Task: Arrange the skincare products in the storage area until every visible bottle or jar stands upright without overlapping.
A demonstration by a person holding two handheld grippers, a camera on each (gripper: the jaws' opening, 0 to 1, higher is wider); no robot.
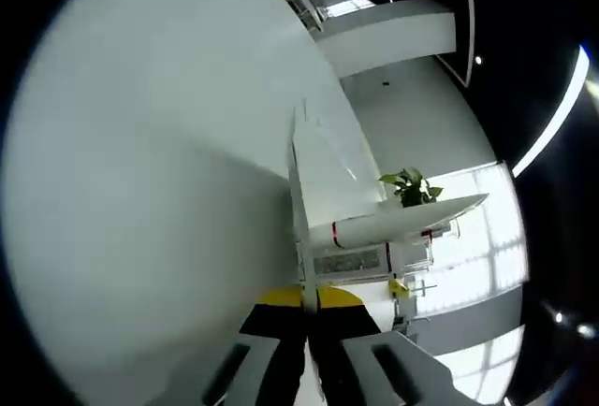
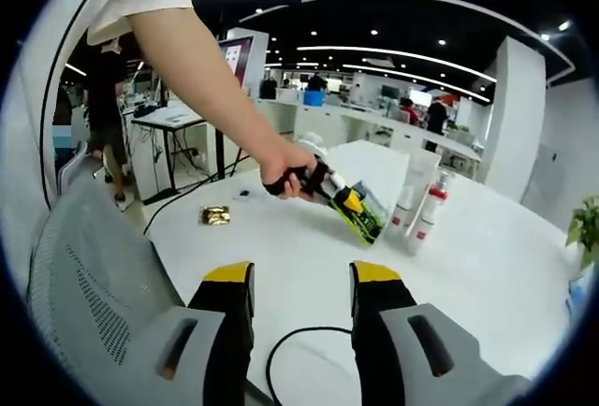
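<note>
skincare products stand as a small group on the white round table (image 2: 309,256), in the right gripper view: two white tubes with red caps (image 2: 423,214) upright, and a taller white bottle (image 2: 412,181) just behind them. the left gripper (image 2: 351,208), held in the person's hand (image 2: 290,174), reaches toward this group from the left and its yellow and black tip is just beside the tubes. whether something is between its jaws here i cannot tell.

in the left gripper view that gripper's own jaws (image 1: 309,331) are together, almost touching, and before them lies a white tube with a red band (image 1: 374,230), its long axis across the jaw line.

the right gripper (image 2: 299,312) has its jaws apart and empty, well apart from the products, which lie ahead and a little to the right. so the left hand is the nearer one for the next upright placing, in my judgement.
</note>
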